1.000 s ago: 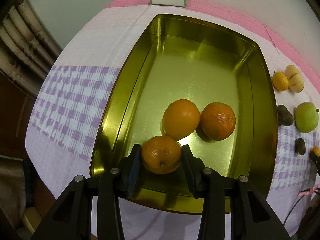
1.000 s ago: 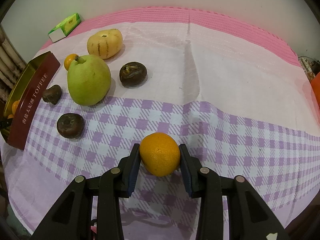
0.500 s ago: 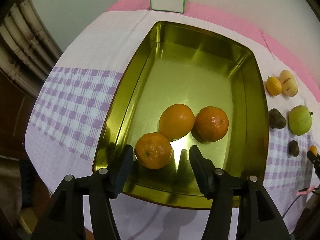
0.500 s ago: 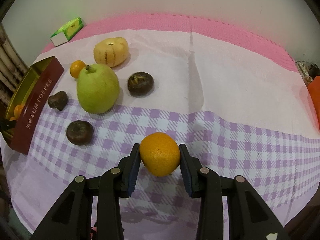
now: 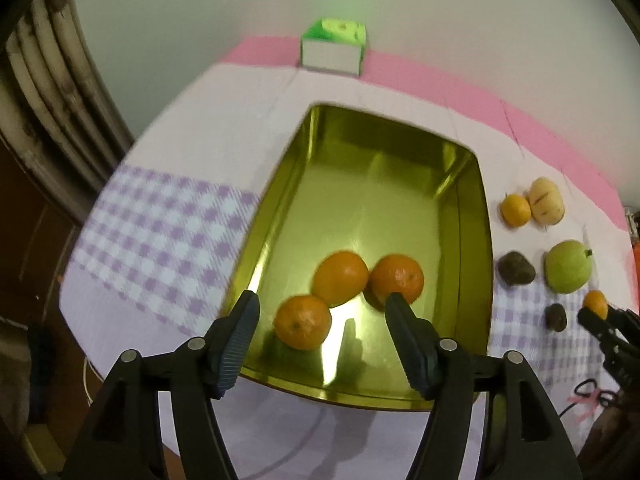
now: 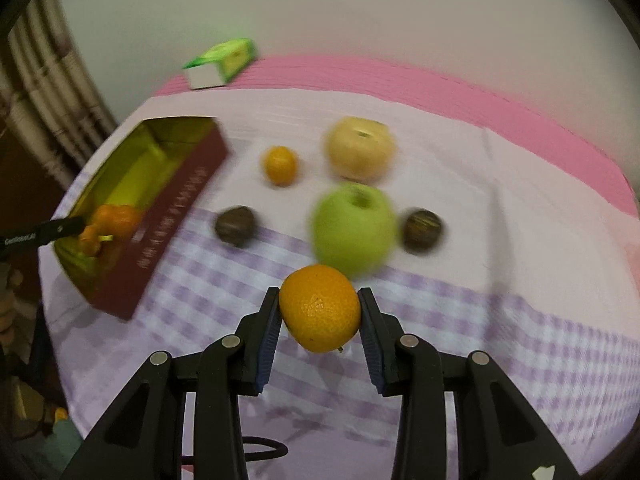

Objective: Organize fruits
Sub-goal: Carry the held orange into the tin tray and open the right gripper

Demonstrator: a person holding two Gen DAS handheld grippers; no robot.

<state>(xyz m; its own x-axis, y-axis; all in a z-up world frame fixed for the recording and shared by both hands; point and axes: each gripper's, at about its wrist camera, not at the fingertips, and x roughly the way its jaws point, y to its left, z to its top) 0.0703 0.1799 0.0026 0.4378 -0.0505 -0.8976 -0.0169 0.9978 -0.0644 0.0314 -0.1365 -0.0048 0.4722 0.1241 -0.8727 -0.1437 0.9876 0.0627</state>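
Left tongs (image 5: 322, 308) withdrawn, agape; green apple (image 6: 353, 229) behind gripped orange (image 6: 320, 307)

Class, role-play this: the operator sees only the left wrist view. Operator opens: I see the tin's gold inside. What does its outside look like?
Observer: In the right wrist view, the rectangular metal tin has a dark red outer wall with blurred pale lettering.
Operator: Does the right gripper have a firm hold on anything?
Observer: Yes. The right gripper is shut on a round orange mandarin, with both pads against its sides.
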